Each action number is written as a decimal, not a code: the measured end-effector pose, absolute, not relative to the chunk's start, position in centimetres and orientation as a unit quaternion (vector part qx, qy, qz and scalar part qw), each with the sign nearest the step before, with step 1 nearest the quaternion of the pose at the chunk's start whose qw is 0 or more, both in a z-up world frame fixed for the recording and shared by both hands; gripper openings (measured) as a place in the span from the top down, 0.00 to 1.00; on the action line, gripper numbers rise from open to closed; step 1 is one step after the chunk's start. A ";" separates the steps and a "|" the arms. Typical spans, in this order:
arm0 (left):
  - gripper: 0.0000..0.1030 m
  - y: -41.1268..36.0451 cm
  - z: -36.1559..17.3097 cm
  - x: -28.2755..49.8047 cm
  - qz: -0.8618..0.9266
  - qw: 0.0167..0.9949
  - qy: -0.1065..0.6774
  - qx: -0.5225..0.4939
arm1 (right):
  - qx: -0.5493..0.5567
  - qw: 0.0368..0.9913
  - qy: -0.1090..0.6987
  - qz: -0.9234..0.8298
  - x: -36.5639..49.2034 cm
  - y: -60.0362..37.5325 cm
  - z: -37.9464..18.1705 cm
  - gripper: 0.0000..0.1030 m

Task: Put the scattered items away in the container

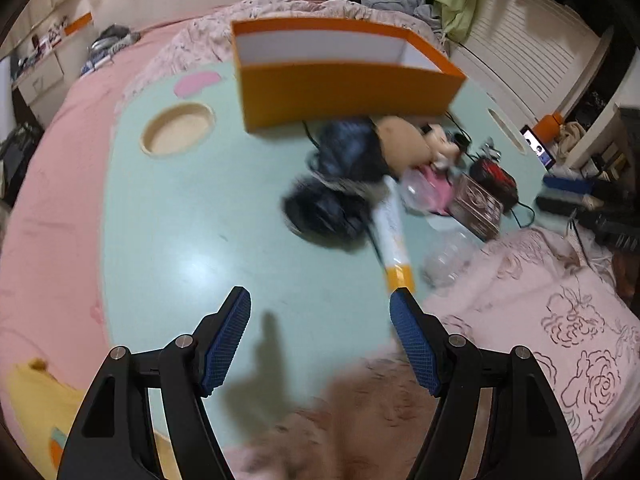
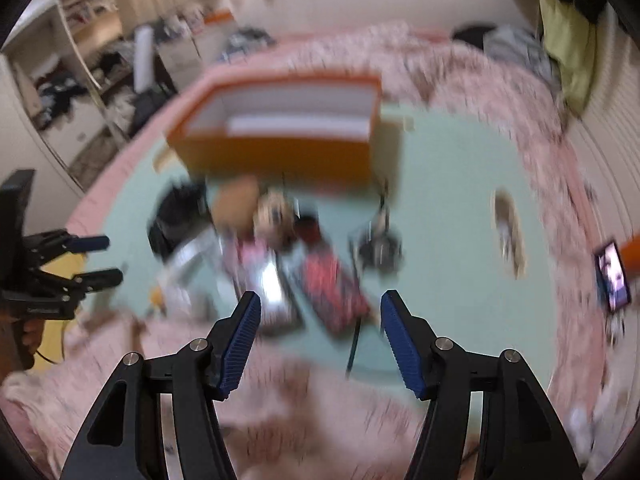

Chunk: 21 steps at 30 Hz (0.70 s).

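An orange box with a white inside stands at the far side of a mint-green table; nothing shows inside it. In front of it lies a heap: a dark bundle, a plush toy, a white and orange tube, clear plastic bottles, a brown case and a red and black item. My left gripper hangs open over the table's near part, its right finger just below the tube's orange end. My right gripper is open above the red item, nothing between its pads. The orange box appears blurred there.
The table sits on a bed with pink floral bedding. It has a round cup recess at the left. A phone with a lit screen leans at the right. A black cable runs off the near edge. The left gripper shows at the right wrist view's left.
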<state>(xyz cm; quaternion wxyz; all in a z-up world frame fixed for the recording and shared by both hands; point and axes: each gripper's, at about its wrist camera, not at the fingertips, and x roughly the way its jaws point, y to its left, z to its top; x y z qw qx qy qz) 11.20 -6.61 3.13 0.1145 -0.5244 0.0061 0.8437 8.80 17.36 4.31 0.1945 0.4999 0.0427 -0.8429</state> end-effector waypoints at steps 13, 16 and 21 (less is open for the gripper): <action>0.18 -3.0 0.1 12.8 0.876 0.053 0.027 -0.478 | 0.529 0.132 0.016 -0.838 9.6 17.3 -0.6 0.06; 0.11 -3.3 0.1 12.9 0.882 0.047 0.019 -0.469 | 0.530 0.130 0.015 -0.838 9.7 17.2 -0.7 0.02; 0.00 -4.5 -0.2 12.1 0.882 0.026 0.002 -0.470 | 0.528 0.141 0.002 -0.837 9.8 17.5 -0.6 0.00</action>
